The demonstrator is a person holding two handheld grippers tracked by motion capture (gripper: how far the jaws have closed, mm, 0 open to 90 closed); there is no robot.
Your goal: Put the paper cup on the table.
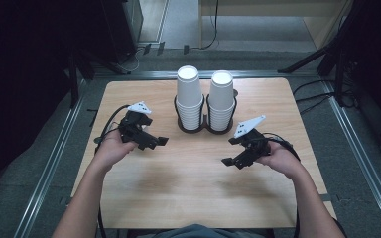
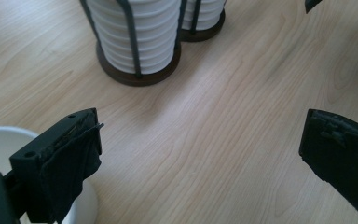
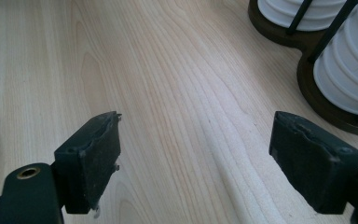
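- left claw (image 1: 151,141) sits low over the desk (image 1: 188,188) on the person's left, jaws wide apart with nothing between them; in the left gripper view there's just bare wood in the gap, plus a white rounded thing (image 2: 0,140) peeking in at the bottom-left corner behind one jaw; can't tell what that is
- right claw (image 1: 235,159) mirrors it on the right side, jaws also spread and empty; the right gripper view looks across bare wood between them
- both claws point inward toward each other, so neither is aimed at the cups yet
- the cups: two stacks of white paper cups, left stack (image 1: 188,96) and right stack (image 1: 221,99), standing upright side by side in a dark wire holder (image 1: 206,126) near the far middle of the desk; long axis straight up, mouths down by the look of the flat tops
- the bit that matters: the stacks sit ahead of and between the two claws; left stack is forward and to the right of the left claw, right stack forward and to the left of the right claw; each hand is about equally near its own stack, with the right maybe a touch nearer
- my guess is whichever claw goes has to swing forward and rise to the stack top, since the holder's wires cage the lower cups
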